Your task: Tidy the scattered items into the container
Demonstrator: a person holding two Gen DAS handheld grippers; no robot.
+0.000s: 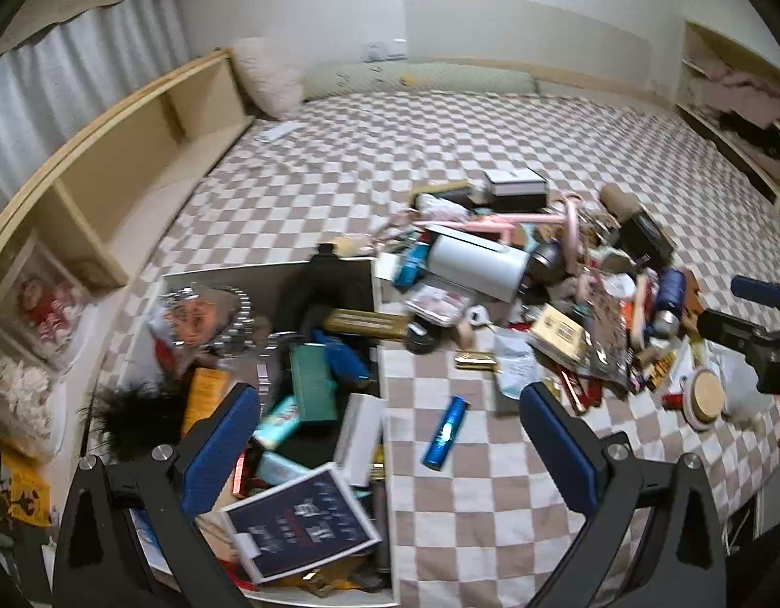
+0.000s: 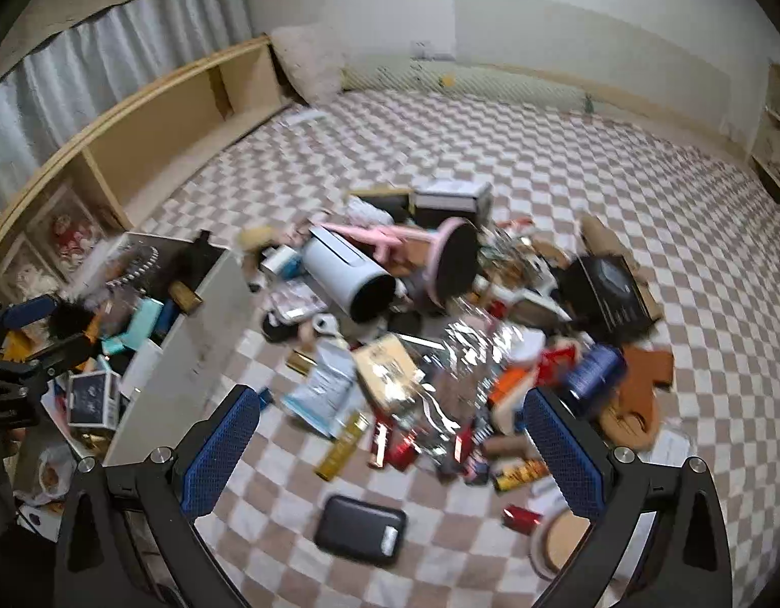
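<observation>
A white open box [image 1: 377,283] full of packets and small boxes sits on the checkered bed cover; it also shows in the right wrist view [image 2: 187,349]. A pile of scattered items [image 1: 542,294] lies to its right, with a white cylinder [image 1: 473,263] and a pink stand [image 2: 390,235]. A blue tube [image 1: 444,433] lies alone between my left gripper's fingers. My left gripper [image 1: 390,405] is open and empty, above the box's right edge. My right gripper [image 2: 392,405] is open and empty, above the near side of the pile [image 2: 440,354]. A black case [image 2: 360,529] lies below it.
A wooden shelf unit [image 1: 137,152] runs along the left wall with framed pictures [image 1: 40,304]. A pillow [image 1: 266,76] and bolster [image 1: 415,78] lie at the far end. Another shelf [image 1: 734,101] stands at the right. A round wooden lid [image 1: 704,395] lies near the pile.
</observation>
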